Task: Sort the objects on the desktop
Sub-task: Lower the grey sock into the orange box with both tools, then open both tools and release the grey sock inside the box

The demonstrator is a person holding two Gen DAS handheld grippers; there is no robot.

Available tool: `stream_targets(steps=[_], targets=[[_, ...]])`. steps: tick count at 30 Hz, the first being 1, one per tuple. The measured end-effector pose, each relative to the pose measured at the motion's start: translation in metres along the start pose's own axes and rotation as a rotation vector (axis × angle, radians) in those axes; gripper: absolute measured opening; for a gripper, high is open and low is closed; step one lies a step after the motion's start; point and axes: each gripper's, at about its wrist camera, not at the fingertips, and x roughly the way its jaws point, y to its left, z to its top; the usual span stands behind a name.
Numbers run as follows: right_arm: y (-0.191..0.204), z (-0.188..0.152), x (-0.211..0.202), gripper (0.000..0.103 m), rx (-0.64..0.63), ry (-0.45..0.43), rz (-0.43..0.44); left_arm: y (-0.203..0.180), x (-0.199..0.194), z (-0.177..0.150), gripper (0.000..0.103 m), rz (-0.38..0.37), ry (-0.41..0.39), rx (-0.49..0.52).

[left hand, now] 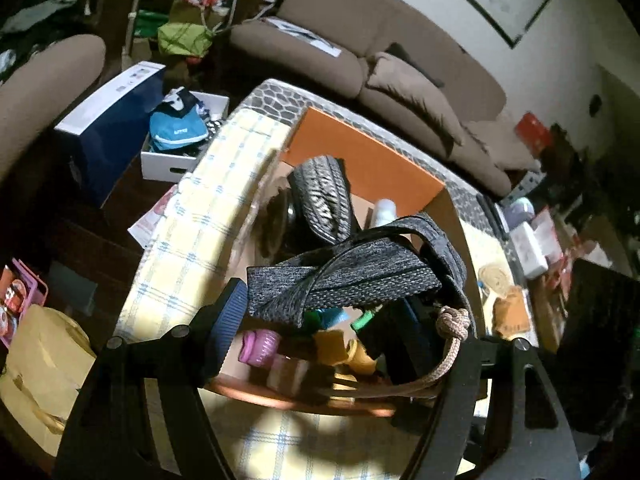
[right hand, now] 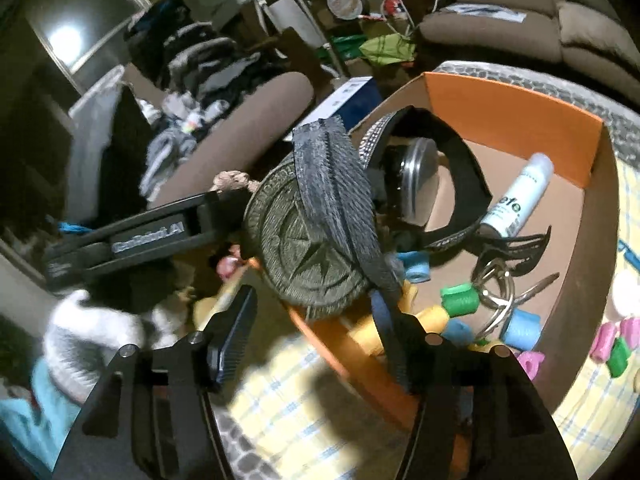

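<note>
Clamping grey strap [left hand: 340, 276] between left gripper [left hand: 348, 308] fingers, above orange box [left hand: 360, 152]. Holding right gripper [right hand: 314, 300] released, grazing strap tail with one finger only.

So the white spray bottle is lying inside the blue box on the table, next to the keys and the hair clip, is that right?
Not quite. The box is orange outside with plain cardboard inside, not blue. The right wrist view shows the white spray bottle lying in it, with the keys and the hair clip close by. The only blue box there stands on the floor beyond the table.
</note>
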Motion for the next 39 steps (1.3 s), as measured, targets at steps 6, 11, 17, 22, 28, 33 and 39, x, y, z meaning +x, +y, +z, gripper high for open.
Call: stream_targets(steps=[6,11,17,22,28,33,39], targets=[[-0.023,0.002,0.015,0.034,0.103,-0.043,-0.105,-0.020,0.005,-0.009,0.075,0.140,0.025,0.143],[-0.052,0.000,0.009,0.024,0.249,-0.123,-0.096,-0.049,0.020,-0.026,0.086,0.261,0.079,0.339],[-0.063,-0.001,-0.002,0.024,0.313,-0.163,-0.044,-0.070,0.027,-0.039,0.090,0.221,0.107,0.429],[-0.062,-0.002,0.001,0.024,0.320,-0.132,-0.073,-0.060,0.016,-0.028,0.090,0.235,0.057,0.366],[-0.065,-0.001,-0.006,0.030,0.305,-0.101,-0.182,-0.032,-0.028,-0.004,0.090,0.109,-0.093,0.188],[-0.068,-0.002,-0.014,0.033,0.316,-0.115,-0.193,-0.007,-0.041,0.005,0.089,0.020,-0.147,0.061],[-0.063,-0.002,-0.014,0.037,0.297,-0.111,-0.204,-0.020,-0.025,-0.001,0.076,0.034,-0.079,0.141]])
